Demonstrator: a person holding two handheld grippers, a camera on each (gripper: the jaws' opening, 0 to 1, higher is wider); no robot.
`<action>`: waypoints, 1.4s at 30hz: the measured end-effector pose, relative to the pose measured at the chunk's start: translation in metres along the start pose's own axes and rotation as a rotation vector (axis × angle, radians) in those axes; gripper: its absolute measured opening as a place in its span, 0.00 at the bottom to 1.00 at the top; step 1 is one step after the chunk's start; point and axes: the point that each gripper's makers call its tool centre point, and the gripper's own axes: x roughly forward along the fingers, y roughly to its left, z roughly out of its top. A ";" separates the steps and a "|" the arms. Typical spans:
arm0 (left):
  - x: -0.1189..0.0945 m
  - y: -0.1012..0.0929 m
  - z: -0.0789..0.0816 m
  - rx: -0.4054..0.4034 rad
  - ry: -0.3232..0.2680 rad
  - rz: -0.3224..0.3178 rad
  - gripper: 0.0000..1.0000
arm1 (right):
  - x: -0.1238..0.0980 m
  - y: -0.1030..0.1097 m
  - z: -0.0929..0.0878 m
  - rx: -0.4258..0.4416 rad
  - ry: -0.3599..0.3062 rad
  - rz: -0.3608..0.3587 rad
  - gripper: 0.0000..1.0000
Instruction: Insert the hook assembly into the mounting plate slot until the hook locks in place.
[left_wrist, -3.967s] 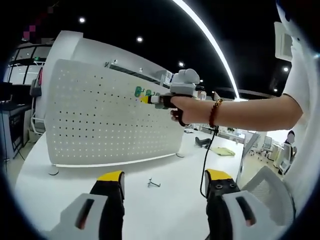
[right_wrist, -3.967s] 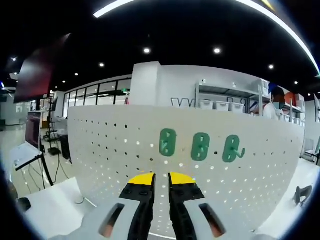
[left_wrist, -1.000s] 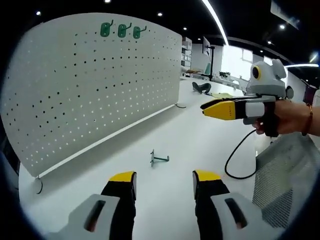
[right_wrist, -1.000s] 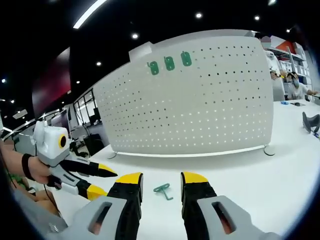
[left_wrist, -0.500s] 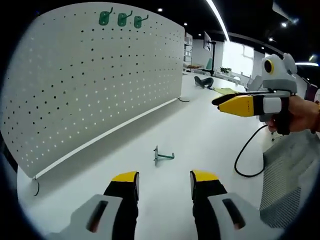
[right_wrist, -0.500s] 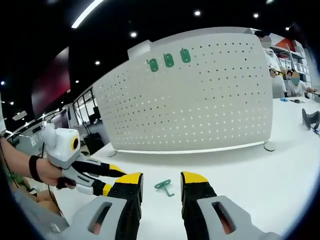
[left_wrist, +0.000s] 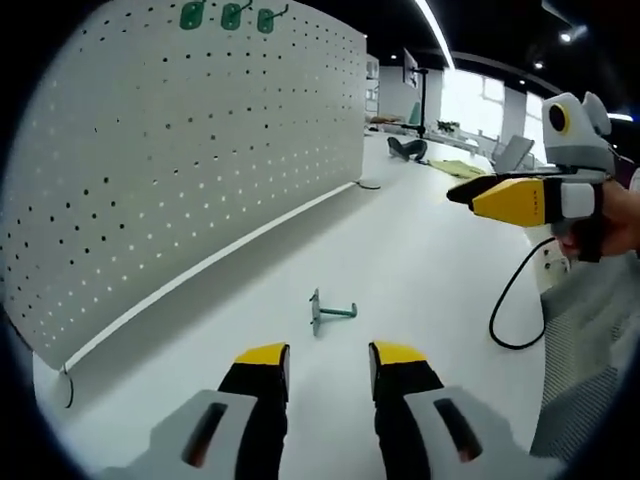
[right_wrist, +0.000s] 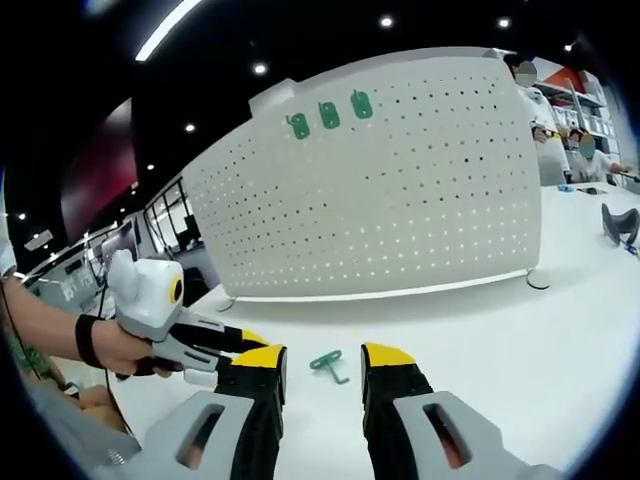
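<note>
While no writing is legible | hook (left_wrist: 330, 312) lies on table (left_wrist: 420, 250) | both tools gape, empty

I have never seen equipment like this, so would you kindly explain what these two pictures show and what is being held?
No robot here: a person holds a handheld two-jaw gripper in each hand, each carrying a camera. The left gripper view looks along the left gripper; the right gripper view looks along the right gripper. Each also appears in the other's view. Both are open and hold nothing. A loose green hook lies on the white table. Behind stands a white pegboard with three green hooks mounted near its top.
</note>
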 end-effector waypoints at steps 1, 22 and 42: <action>0.002 0.000 0.000 0.004 0.002 -0.001 0.32 | 0.000 0.000 0.000 0.002 -0.001 0.000 0.30; 0.034 0.011 0.001 0.065 0.052 0.029 0.19 | -0.001 0.000 -0.005 0.056 -0.011 -0.006 0.29; 0.055 0.007 -0.002 0.093 0.082 -0.011 0.08 | -0.001 -0.008 -0.010 0.081 -0.013 -0.036 0.27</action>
